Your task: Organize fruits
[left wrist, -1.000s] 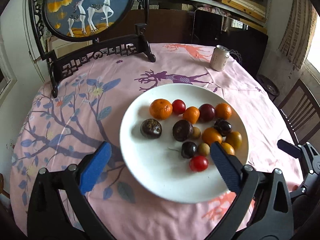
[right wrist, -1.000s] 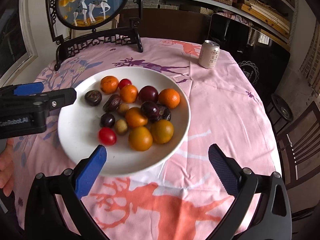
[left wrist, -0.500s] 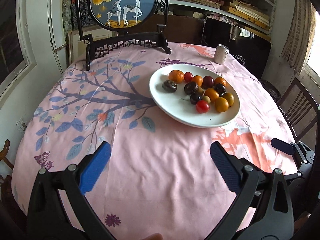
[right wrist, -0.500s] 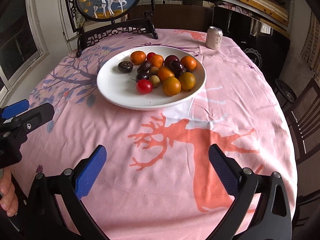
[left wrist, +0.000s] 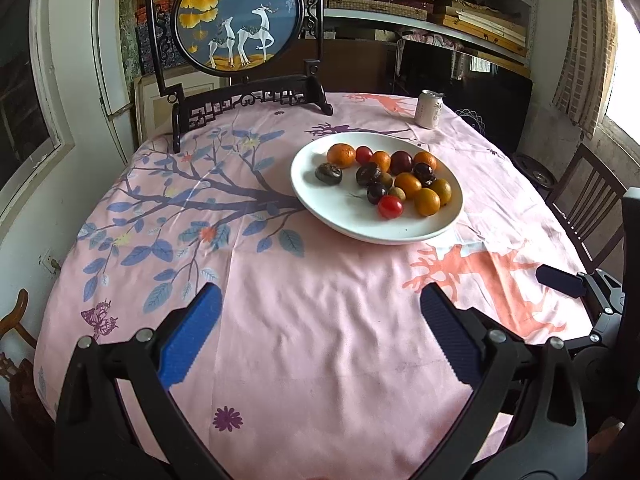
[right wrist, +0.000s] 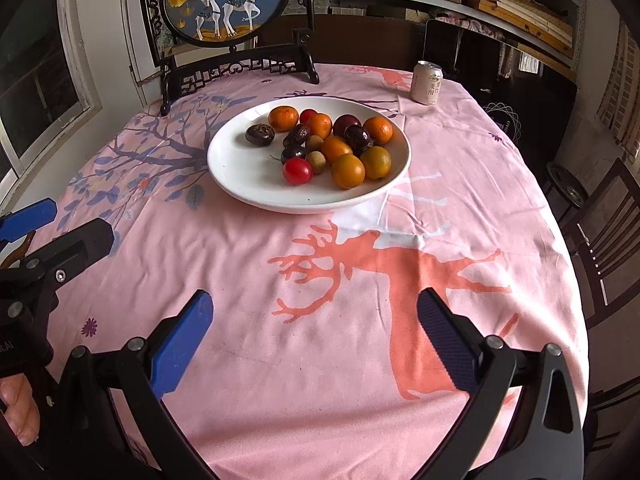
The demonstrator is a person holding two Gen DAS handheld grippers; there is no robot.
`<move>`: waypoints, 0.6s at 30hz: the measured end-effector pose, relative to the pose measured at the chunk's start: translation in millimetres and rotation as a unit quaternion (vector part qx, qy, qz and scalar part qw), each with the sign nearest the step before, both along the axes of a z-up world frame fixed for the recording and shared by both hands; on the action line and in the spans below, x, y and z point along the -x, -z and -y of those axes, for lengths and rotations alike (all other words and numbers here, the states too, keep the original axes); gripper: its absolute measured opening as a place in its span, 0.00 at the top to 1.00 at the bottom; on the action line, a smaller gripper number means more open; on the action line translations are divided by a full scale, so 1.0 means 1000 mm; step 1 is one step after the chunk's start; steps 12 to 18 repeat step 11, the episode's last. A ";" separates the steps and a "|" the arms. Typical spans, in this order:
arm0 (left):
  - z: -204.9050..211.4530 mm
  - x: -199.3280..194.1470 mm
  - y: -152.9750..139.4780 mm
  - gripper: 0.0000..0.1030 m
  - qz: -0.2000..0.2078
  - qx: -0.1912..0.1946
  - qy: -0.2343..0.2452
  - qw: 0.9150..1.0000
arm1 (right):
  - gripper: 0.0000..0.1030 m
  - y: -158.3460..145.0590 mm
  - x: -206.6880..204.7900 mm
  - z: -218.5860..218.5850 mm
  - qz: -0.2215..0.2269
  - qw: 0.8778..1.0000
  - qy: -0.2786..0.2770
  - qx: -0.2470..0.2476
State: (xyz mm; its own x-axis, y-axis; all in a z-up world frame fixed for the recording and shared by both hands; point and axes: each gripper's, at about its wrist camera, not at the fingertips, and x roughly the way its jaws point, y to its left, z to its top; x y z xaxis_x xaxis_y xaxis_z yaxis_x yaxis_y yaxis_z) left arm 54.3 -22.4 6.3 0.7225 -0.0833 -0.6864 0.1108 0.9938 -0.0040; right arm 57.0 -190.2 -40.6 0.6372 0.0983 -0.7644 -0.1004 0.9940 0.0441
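Left tool (left wrist: 320, 320) and right tool (right wrist: 314, 320) both spread wide, holding nothing, over the near edge of the tabletop (right wrist: 280, 280). White plate (right wrist: 240, 176) sits past centre, toward the far edge, fruits (right wrist: 332, 144) piled on it. Can (right wrist: 428, 82) and deer screen (right wrist: 226, 0) at far edge.

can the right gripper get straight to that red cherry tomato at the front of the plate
Probably yes. The right gripper is open and empty, and only bare tablecloth lies between it and the white plate. The red cherry tomato sits nearest, with open plate before it.
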 end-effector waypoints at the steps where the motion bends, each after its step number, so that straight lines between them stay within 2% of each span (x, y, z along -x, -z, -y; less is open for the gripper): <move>1: -0.001 0.000 0.000 0.02 -0.002 0.001 0.001 1.000 | 0.01 0.000 0.000 0.001 0.000 1.000 0.001 -0.001; 18: 0.000 -0.002 0.002 0.02 -0.009 0.002 -0.001 1.000 | 0.01 0.000 0.000 0.004 -0.002 1.000 0.004 -0.003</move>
